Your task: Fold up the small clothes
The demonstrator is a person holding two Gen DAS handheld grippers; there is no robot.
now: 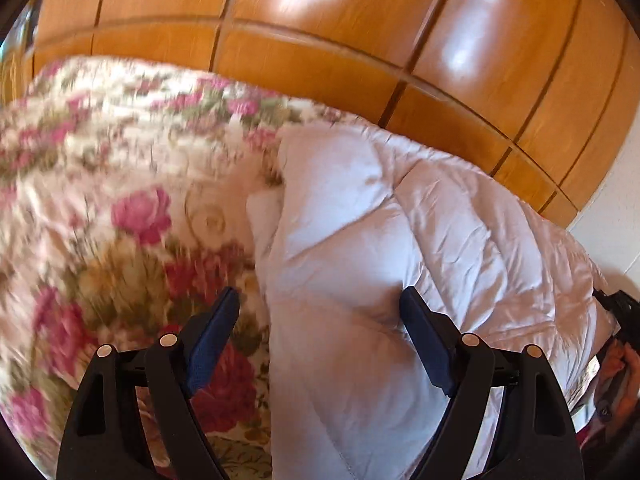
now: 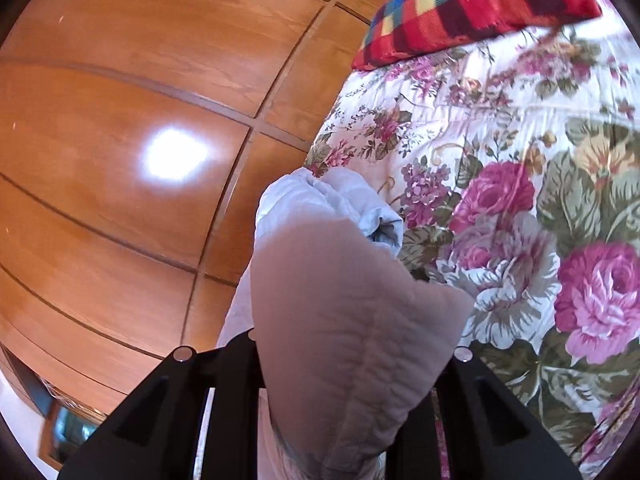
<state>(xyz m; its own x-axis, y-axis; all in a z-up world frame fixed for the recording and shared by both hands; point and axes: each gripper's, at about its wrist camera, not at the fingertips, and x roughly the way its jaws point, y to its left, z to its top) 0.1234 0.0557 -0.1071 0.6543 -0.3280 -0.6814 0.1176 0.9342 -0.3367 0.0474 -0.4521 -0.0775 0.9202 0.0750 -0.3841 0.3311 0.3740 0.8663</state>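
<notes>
In my left wrist view, the left gripper (image 1: 320,300) stands wide apart with nothing clamped, its dark blue pads (image 1: 214,340) poised above the pale lilac quilted padded garment (image 1: 360,240). That garment lies bunched on the right half of the cream bedspread printed with pink roses (image 1: 100,208), reaching to the far right edge of the bed. Glossy orange-brown wooden wardrobe panels (image 1: 320,40) fill the far background. In my right wrist view, the right gripper (image 2: 320,360) is narrowed onto a fold of the same garment (image 2: 340,300), which rises between its black jaws and hides the fingertips. The fold stands raised above the bedspread (image 2: 520,200) at its left edge. A red multicoloured checked cushion (image 2: 480,4) rests at the far right.
</notes>
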